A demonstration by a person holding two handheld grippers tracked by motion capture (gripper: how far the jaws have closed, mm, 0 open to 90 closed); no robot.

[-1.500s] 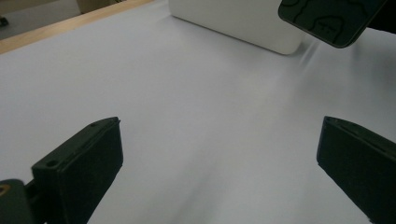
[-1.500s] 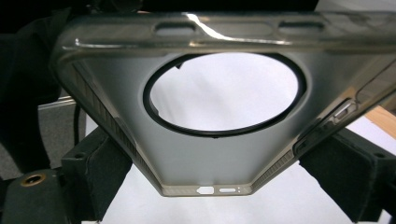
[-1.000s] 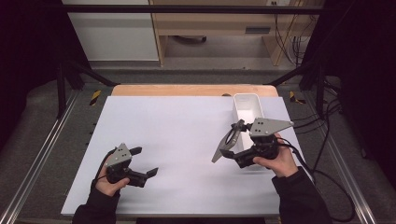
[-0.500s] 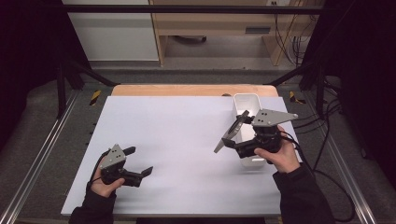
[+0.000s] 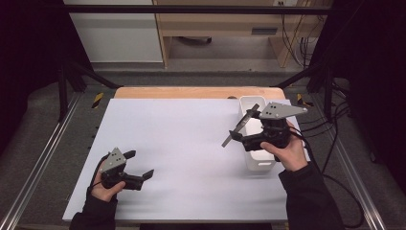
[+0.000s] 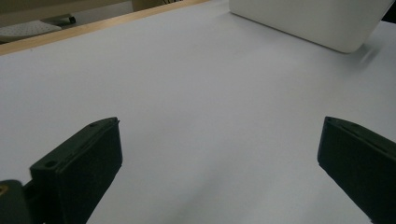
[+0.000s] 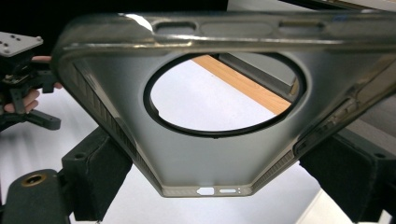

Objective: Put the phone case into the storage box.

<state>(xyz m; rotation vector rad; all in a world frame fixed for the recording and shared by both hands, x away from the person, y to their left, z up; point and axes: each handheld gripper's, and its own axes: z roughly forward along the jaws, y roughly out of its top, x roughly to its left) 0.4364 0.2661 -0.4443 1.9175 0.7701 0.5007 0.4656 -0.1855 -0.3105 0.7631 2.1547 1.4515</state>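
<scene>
A translucent smoky-grey phone case (image 5: 242,125) with a large round cutout hangs in the air, tilted, just left of the white bin (image 5: 249,103). My right gripper (image 5: 241,139) is shut on it, a jaw pressing each long side. In the right gripper view the phone case (image 7: 205,158) spans the frame, its inner side facing the camera, held by the right gripper (image 7: 219,175). My left gripper (image 5: 139,164) rests low at the near left of the white table sheet (image 5: 182,139). It is open, and the left gripper (image 6: 219,158) has only bare sheet between its jaws.
The narrow white bin (image 6: 308,23) stands lengthwise at the table's right side, under the right hand. A wooden strip (image 5: 191,92) borders the far edge of the sheet. Metal rails run along both sides, and cables trail at the right.
My right gripper has carried the phone case up and farther from the person, beside the bin. The left gripper has drifted slightly toward the near left, still open.
</scene>
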